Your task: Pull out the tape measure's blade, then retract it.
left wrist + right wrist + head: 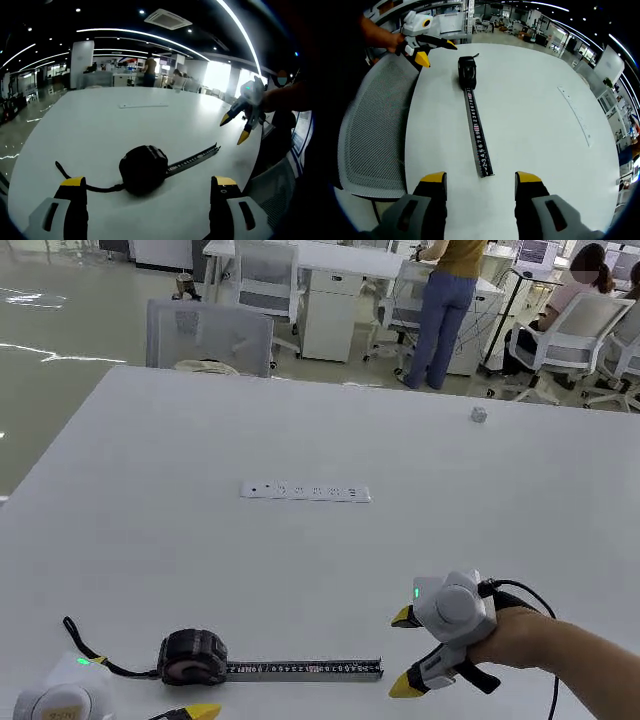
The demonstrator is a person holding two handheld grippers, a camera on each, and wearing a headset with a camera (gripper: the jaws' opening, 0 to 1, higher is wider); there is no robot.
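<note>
Okay, I'm looking down at the white table [330, 560], and the tape measure [192, 657] sits near its front edge, black case flat on the surface. The blade [305, 670] is out. It lies straight and flat on the table, running from the case toward my right side, with the numbers facing up. A thin black strap [85, 645] trails off the far side of the case toward the left.

The right gripper [404, 652] is released, its yellow-tipped jaws spread wide with nothing between them. In the right gripper view the free end of the blade lies just ahead of the gap between the two jaws, close but not touching either one.

The left gripper [436, 51] is released too, jaws wide apart and gripping nothing. In the left gripper view the case lies ahead of the jaws, roughly centred on the gap. In the head view one yellow tip shows just below the case, and I see table between them.

Further up the table a flat white power strip [305, 491] lies across the middle, well apart from the tape. A small grey object [478, 415] sits near the far right edge; I can't tell what it is. A grey mesh chair [370, 130] stands against the table edge beside the left gripper.
</note>
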